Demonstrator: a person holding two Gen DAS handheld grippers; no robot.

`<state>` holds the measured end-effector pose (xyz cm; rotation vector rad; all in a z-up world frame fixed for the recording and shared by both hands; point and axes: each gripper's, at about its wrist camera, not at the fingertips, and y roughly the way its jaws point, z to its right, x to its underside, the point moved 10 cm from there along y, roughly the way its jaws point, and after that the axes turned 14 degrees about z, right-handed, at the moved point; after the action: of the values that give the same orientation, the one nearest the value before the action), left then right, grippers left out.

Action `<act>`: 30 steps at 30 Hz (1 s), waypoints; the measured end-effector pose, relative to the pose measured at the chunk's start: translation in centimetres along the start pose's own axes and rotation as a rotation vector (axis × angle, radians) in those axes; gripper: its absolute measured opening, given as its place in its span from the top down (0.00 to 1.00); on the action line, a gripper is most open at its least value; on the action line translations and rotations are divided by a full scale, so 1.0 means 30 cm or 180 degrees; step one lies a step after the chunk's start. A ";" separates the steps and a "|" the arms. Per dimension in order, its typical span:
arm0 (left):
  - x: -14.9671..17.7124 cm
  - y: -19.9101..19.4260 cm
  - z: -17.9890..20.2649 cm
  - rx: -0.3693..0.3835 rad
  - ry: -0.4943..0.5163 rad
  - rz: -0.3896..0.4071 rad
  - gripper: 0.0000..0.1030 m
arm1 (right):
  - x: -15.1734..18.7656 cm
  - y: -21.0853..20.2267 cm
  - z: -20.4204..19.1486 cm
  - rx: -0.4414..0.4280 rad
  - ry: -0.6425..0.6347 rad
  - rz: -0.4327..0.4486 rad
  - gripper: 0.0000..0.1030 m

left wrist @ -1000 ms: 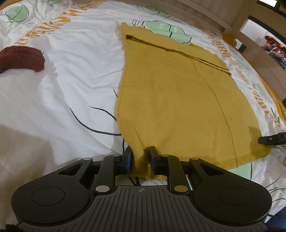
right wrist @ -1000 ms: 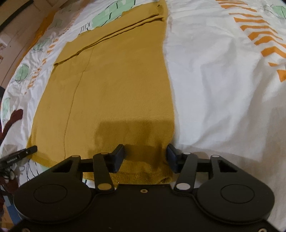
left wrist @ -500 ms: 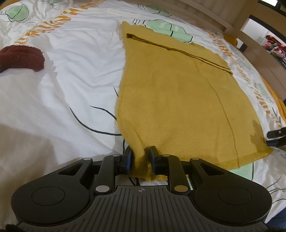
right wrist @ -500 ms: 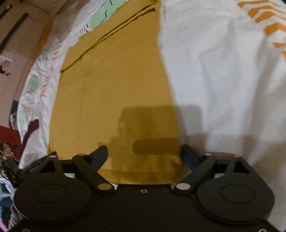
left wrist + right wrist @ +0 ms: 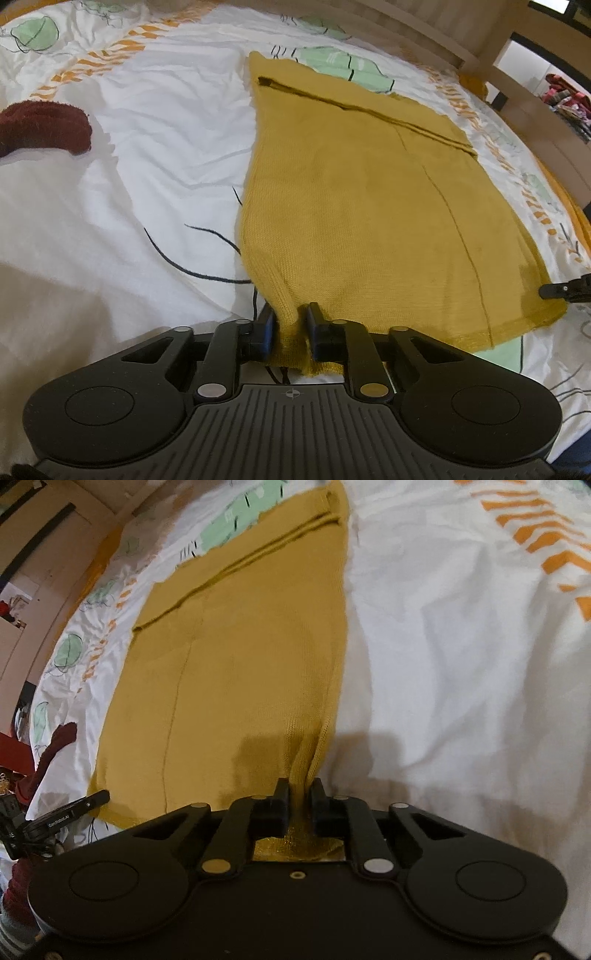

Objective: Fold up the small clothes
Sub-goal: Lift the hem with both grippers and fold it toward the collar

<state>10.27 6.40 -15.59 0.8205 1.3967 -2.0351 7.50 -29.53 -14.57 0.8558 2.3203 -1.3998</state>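
A mustard-yellow knit garment lies flat on the bed, its hem toward me; it also shows in the right wrist view. My left gripper is shut on the garment's near left hem corner. My right gripper is shut on the near right hem corner, with the fabric bunched between the jaws. The right gripper's fingertip shows at the right edge of the left wrist view. The left gripper's finger shows at the lower left of the right wrist view.
The bed has a white quilt with green leaf and orange prints. A dark red fuzzy garment lies on the left; it also appears in the right wrist view. A wooden bed frame runs along the far side.
My right gripper was open over the hem, widened, then closed on the right hem corner and bunched the fabric. My left gripper has stayed shut on the left corner.
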 end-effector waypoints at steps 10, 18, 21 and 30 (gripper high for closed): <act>-0.096 -0.059 0.026 0.0144 -0.0221 0.0397 0.94 | -0.060 -0.028 -0.026 -0.0334 0.0382 0.0467 0.83; -0.259 -0.069 0.037 0.0186 -0.0382 0.0705 0.94 | -0.166 -0.018 -0.055 -0.0592 0.0717 0.0699 0.83; -0.351 -0.052 0.039 0.0210 -0.0386 0.0837 0.94 | -0.236 -0.006 -0.072 -0.0653 0.0758 0.0797 0.83; -0.626 0.096 0.024 0.0224 -0.0369 0.1135 0.94 | -0.519 0.106 -0.066 -0.0713 0.0930 0.1176 0.83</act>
<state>24.84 6.44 -3.36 0.8945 1.0362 -1.8306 21.71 -31.90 -7.55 1.4051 2.3022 -0.8936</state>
